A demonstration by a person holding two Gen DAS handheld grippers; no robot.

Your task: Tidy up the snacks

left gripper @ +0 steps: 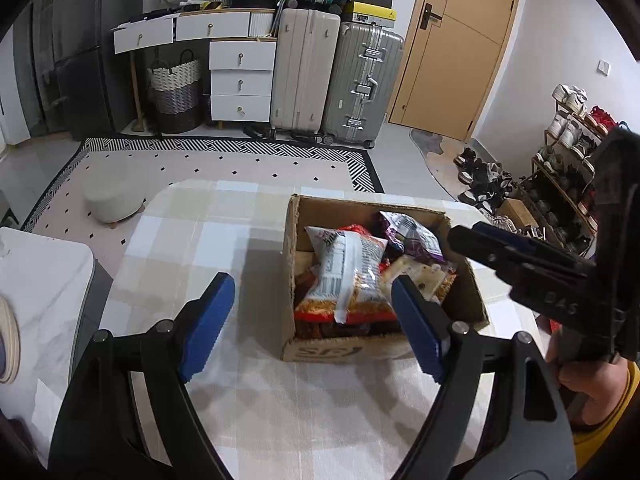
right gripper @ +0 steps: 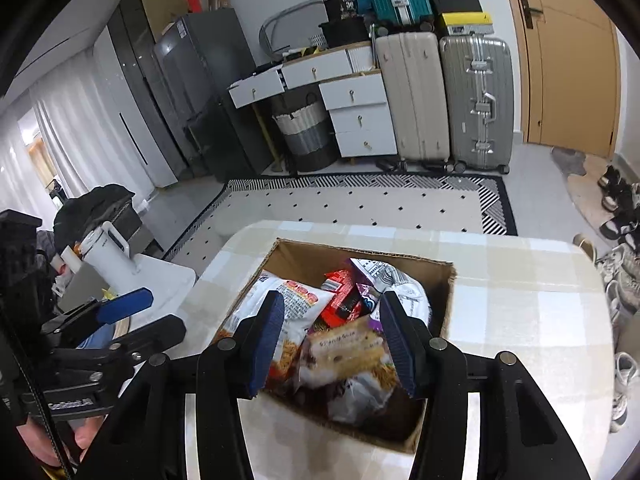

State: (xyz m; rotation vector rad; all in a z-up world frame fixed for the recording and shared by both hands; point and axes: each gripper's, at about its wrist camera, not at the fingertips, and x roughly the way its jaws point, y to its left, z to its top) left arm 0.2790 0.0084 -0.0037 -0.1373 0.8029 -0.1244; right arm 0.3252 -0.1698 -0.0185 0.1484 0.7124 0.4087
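Note:
A cardboard box (left gripper: 290, 264) full of snack bags stands on the checked tablecloth (left gripper: 192, 240). On top lie a white-and-red bag (left gripper: 348, 276), a purple bag (left gripper: 412, 236) and a pale biscuit bag (left gripper: 420, 276). My left gripper (left gripper: 312, 328) is open and empty, just in front of the box's near left corner. My right gripper (right gripper: 334, 340) is open and empty, above the box (right gripper: 444, 300), over the pale biscuit bag (right gripper: 348, 352). It also shows in the left wrist view (left gripper: 520, 256), to the right of the box. The left gripper shows at the left of the right wrist view (right gripper: 124, 304).
A white side table (left gripper: 44, 280) stands left of the table, with a white jug (right gripper: 108, 256) on it. A stool (left gripper: 112, 196) sits on the rug beyond. Suitcases (left gripper: 340, 80), drawers (left gripper: 240, 80) and a shoe rack (left gripper: 568, 184) line the room.

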